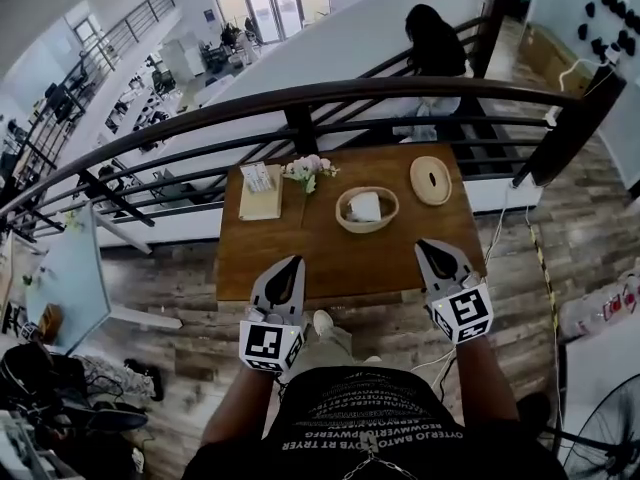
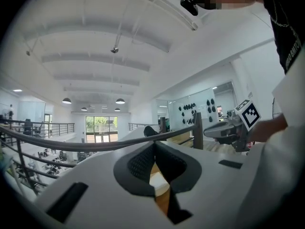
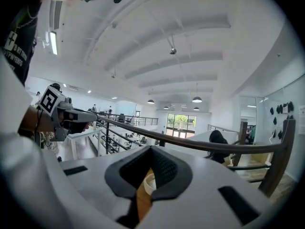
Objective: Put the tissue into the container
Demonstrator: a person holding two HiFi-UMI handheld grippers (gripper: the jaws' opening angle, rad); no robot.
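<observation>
A round woven container [image 1: 347, 218] stands in the middle of the wooden table [image 1: 330, 258], and a white tissue [image 1: 364, 206] lies inside it. My left gripper [image 1: 295, 261] hovers over the table's near edge, left of the container, with its jaws together and nothing between them. My right gripper [image 1: 424, 246] is held over the near right part of the table, also shut and empty. In the left gripper view the left gripper [image 2: 153, 145] shows meeting tips, with the other tool [image 2: 228, 128] off to the right. The right gripper [image 3: 152, 150] looks the same in its own view.
A round woven lid [image 1: 431, 180] lies at the table's far right. A wooden board with a tissue pack [image 1: 259, 180] and a small bunch of flowers [image 1: 308, 170] sit at the far left. A dark railing [image 1: 300, 103] runs behind the table. A person [image 1: 435, 43] stands beyond it.
</observation>
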